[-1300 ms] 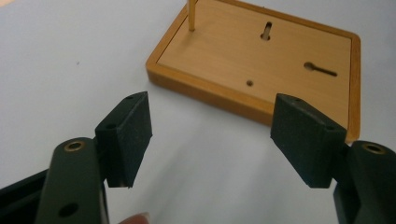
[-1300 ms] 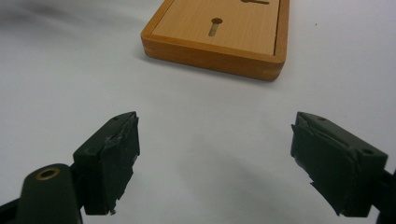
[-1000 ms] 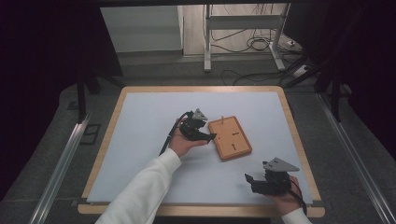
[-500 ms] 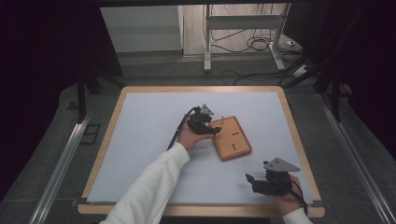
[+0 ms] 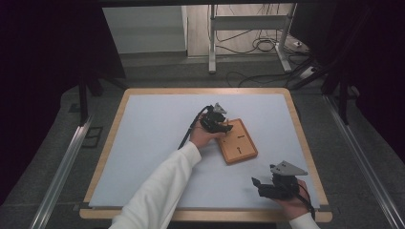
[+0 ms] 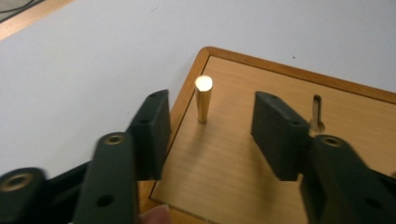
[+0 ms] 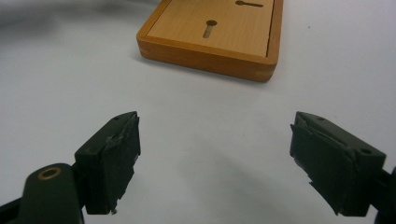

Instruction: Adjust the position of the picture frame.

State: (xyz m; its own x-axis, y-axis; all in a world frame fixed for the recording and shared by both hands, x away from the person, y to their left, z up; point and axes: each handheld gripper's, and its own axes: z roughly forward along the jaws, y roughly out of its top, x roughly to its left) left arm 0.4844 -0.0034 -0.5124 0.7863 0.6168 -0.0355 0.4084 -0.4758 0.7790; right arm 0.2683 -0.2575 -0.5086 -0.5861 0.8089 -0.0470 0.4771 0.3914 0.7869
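A flat wooden board (image 5: 239, 145) with keyhole slots (image 6: 317, 112) lies right of the table's middle. A short brass peg (image 6: 203, 100) stands upright on the board (image 6: 243, 158) near one corner. My left gripper (image 5: 222, 125) is over that corner. In the left gripper view the peg stands between the jaws of my left gripper (image 6: 210, 126). The jaws have just been closing, but gaps remain on both sides, so it is open. My right gripper (image 5: 256, 187) rests near the front right edge, open with nothing between its jaws (image 7: 215, 158), facing the board (image 7: 187, 25).
The white table top (image 5: 143, 143) has a wooden rim (image 5: 205, 215). A black cable (image 5: 191, 129) trails from the left gripper toward the person's sleeve. Beyond the table a metal stand and floor cables (image 5: 258, 45) sit on the floor.
The left hand has moved right onto the board's corner, and its jaws stand narrower than before. The right gripper has stayed where it was.
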